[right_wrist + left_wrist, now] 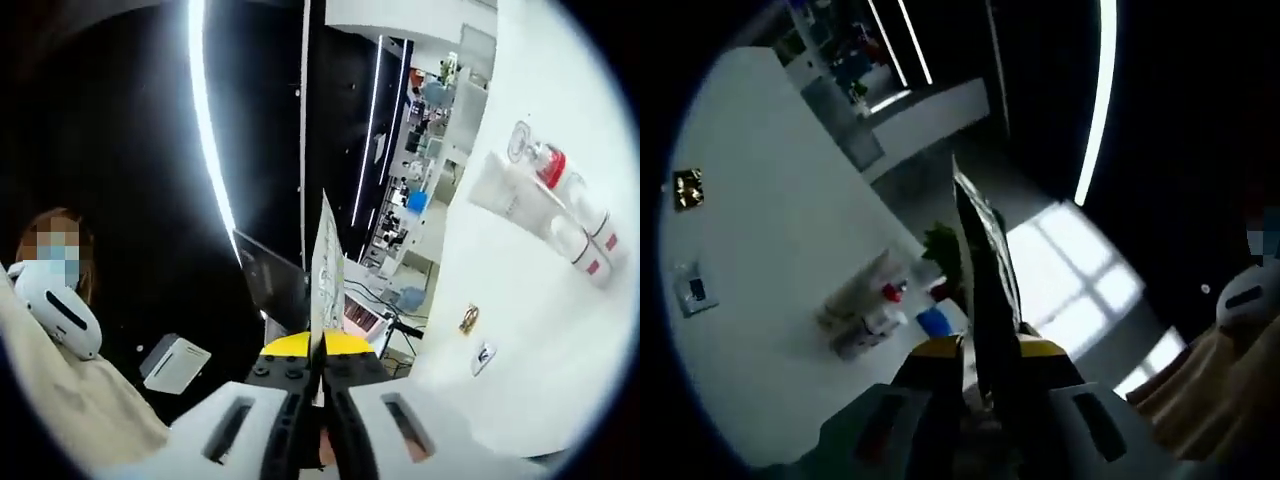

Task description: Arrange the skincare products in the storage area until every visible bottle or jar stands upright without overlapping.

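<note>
Sheet pinched, bottles waiting

Between steps, by the look of it: left tongs (985,375) and right tongs (322,385) both pressed together on a thin patterned sheet (985,250), away from the products. Next move likely calls for freeing the tongs, then reaching the cluster. Skincare bottles (875,310) grouped on the white desk (770,200), several apparently lying flat: white tube (505,190), clear red-capped bottles (570,205), touching side by side.
</note>
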A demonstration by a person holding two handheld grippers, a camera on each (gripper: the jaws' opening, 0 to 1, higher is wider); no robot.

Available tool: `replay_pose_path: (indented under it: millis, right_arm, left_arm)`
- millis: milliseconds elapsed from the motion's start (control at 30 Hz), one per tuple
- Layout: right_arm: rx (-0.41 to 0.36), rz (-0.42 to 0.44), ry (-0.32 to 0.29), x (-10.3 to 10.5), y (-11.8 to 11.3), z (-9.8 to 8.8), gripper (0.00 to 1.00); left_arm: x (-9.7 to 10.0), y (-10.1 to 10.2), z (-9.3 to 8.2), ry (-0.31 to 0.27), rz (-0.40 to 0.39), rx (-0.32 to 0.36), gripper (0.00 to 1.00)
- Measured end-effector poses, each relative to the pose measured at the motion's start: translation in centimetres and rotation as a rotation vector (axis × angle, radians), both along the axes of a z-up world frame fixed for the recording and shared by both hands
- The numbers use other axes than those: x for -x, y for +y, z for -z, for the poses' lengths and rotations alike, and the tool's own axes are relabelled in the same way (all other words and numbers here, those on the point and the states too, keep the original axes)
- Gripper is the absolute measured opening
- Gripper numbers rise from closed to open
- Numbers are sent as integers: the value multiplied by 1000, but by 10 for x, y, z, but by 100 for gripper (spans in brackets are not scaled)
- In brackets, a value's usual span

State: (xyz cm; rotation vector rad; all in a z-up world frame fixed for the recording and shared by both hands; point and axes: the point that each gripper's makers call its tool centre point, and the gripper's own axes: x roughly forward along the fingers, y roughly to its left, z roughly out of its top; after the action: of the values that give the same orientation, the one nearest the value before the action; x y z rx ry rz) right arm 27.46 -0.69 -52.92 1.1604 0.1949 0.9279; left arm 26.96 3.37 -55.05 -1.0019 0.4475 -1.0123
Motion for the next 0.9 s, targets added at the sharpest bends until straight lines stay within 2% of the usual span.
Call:
replay_pose_path:
  millis: [133,233,300,367,500,567,733,900]
  right_arm:
    - [42,9,26,-3,-3,11,1]
    - [122,38,49,-9,-6,27,2]
    - [182,50,24,-12,-4,32,4]
    - [253,43,-1,-13,-2,37,6]
    - [372,6,-11,-16,2,51,14]
    - [426,-14,-37,-16,4,57,18]
    - [422,-36,-20,-16,8,62,27]
    - [455,-50,-15,-17,9,70,37]
  left_arm:
    - [2,0,7,19,-4,-4,7]
    - [-1,2,9,34,-11,7,0]
    - [-2,2,12,54,-13,5,0]
    - [-5,3,16,104,-14,29,0]
    - [-8,5,22,120,-28,41,0]
    - [-10,5,23,121,-31,41,0]
    - [-17,6,28,133,-37,32,0]
    - [-23,4,34,146,-37,24,0]
